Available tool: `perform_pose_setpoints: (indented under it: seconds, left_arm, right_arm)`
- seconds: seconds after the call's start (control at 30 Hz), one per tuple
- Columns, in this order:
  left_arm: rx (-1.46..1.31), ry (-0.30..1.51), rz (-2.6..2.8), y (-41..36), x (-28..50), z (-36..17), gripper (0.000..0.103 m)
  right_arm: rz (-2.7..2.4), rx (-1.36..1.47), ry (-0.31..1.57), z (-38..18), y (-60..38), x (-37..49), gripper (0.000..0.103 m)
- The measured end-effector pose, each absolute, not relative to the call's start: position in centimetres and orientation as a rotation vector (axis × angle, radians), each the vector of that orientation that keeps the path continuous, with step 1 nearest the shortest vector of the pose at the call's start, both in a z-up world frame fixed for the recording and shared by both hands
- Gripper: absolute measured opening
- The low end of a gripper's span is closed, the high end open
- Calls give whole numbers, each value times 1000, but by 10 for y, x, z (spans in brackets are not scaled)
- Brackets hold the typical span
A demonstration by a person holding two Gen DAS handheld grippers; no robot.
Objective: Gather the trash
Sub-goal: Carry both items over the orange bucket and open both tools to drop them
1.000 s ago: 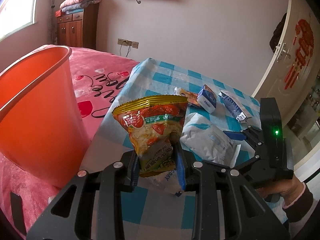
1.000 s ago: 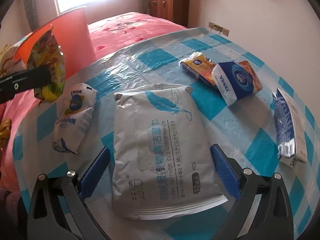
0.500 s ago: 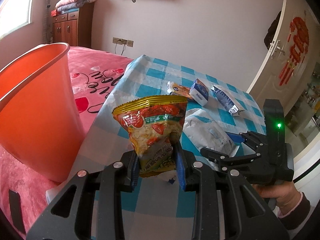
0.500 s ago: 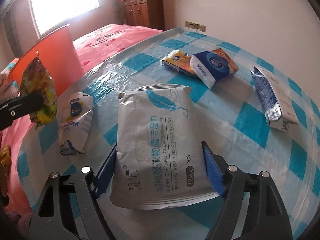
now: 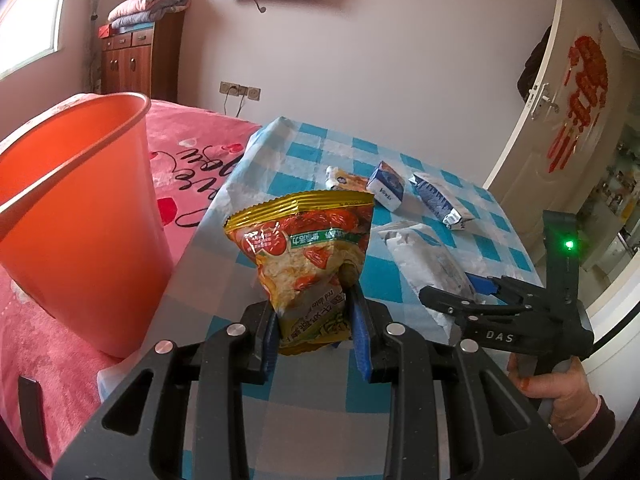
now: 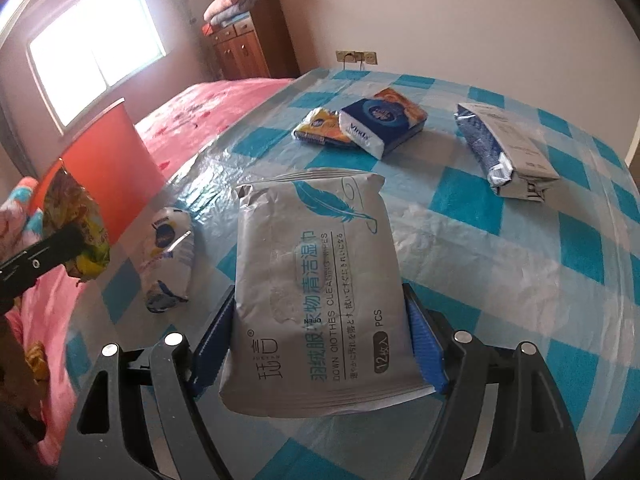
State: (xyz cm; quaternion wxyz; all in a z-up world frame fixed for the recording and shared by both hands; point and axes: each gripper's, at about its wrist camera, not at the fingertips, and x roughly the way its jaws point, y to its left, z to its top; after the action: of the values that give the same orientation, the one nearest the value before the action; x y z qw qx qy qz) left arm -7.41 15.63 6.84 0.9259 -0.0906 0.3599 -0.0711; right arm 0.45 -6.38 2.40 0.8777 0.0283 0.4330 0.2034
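Left wrist view: the left gripper (image 5: 314, 338) is clenched on the lower end of a yellow snack bag (image 5: 306, 256), held upright and off the checked tablecloth (image 5: 304, 152), presumably so it can be carried over the rim of the orange bin (image 5: 80, 216). The bin stands on the pink bedspread (image 5: 192, 148) just left of the bag, its mouth open and nothing between the two. Well right of the bin, the right gripper (image 5: 472, 292) meets the grey wipes pack (image 5: 424, 256). Right wrist view: the right gripper (image 6: 320, 344), its jaws having just been closing, grasps the wipes pack (image 6: 316, 284) by its long edges, near end raised. Between pack and bin (image 6: 108, 168) lies a small white wrapper (image 6: 168, 256); the tissue packs (image 6: 360, 124) and a blue-and-white pouch (image 6: 508, 152) lie farther from the bin, leaving the path clear.
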Motion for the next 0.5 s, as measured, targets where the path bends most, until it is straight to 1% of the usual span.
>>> perform_pose_setpoints:
  seconds: [0.23, 0.5]
  left_arm:
    - [-189, 701, -157, 160, -85, 81, 32]
    - [-201, 643, -152, 170, -94, 101, 32]
  right_arm:
    - [441, 105, 872, 50, -66, -6, 77]
    - [540, 153, 834, 89, -48, -13, 77]
